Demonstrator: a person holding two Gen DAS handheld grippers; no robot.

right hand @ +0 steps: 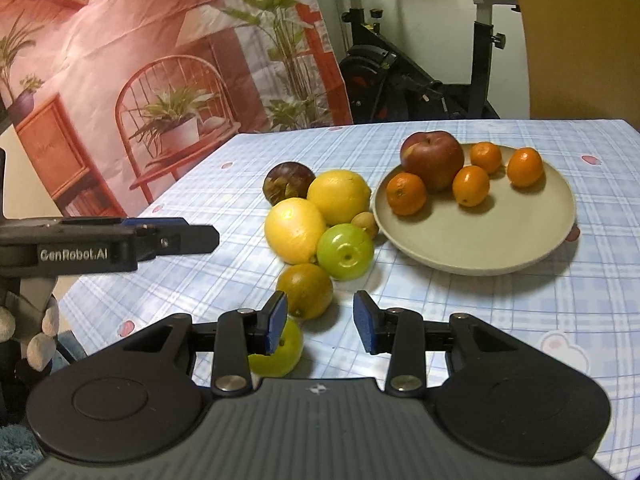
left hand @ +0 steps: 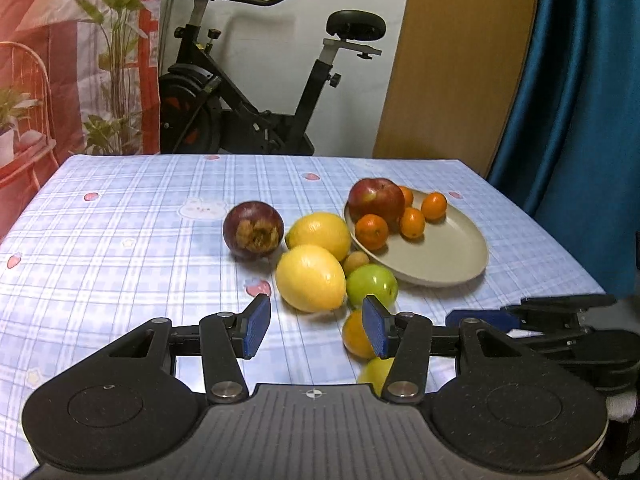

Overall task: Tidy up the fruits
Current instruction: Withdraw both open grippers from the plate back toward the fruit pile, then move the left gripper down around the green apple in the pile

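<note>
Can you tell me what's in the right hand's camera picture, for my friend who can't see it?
A beige plate on a checked tablecloth holds a red apple and four small oranges. Beside it lie two lemons, a green apple and other fruit. The right tongs hang empty in front, nothing between the pads.

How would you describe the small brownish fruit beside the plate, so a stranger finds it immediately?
Start at the beige plate. Just off its left rim, wedged between the green apple and the farther lemon, sits the small tan fruit. It is the smallest fruit there, dull brown and round.
</note>
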